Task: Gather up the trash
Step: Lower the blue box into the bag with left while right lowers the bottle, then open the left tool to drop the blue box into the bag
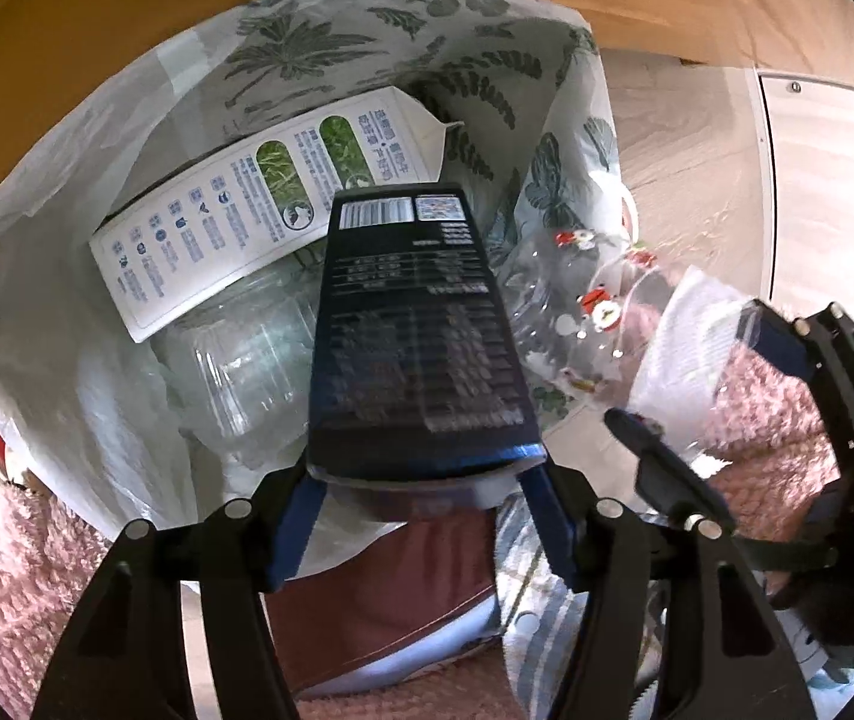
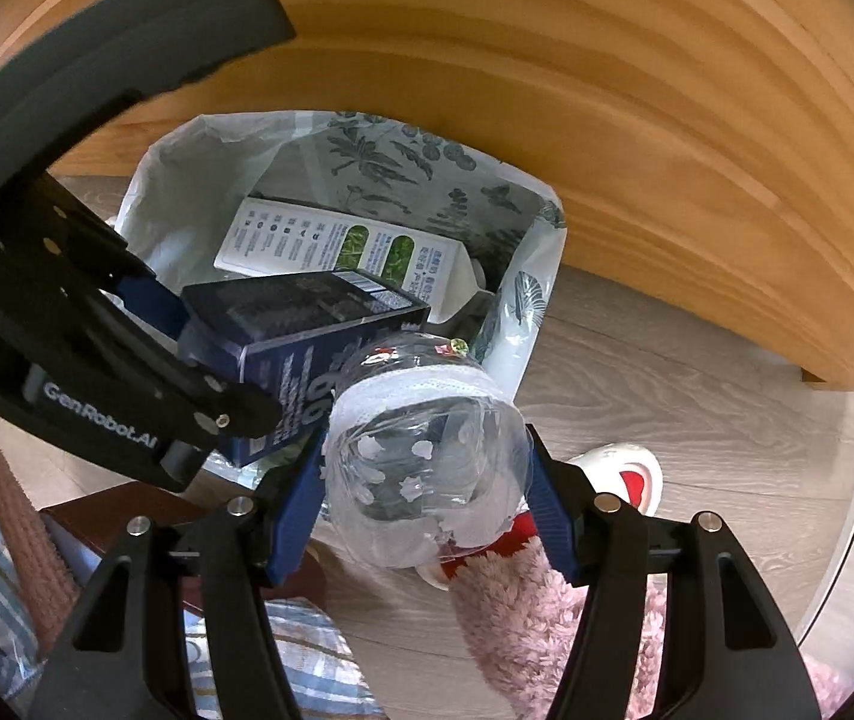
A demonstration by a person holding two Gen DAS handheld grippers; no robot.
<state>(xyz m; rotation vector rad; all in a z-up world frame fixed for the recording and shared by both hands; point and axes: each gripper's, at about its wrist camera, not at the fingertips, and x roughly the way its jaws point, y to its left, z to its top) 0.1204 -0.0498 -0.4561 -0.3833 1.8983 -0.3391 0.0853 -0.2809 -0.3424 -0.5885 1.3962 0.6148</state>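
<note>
Left gripper (image 1: 421,480) clamped on dark carton (image 1: 421,324), long axis pointing into bag (image 1: 67,360); right gripper (image 2: 427,492) clamps clear bottle (image 2: 427,468) alongside, near rim.

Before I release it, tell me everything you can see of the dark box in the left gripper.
The dark box is a long, navy carton, cardboard by its look, printed with white text, a barcode and a QR code at its far end. The left gripper clamps its near end between blue fingers. It tilts over the open trash bag, above a white carton, close beside the clear plastic bottle.
</note>
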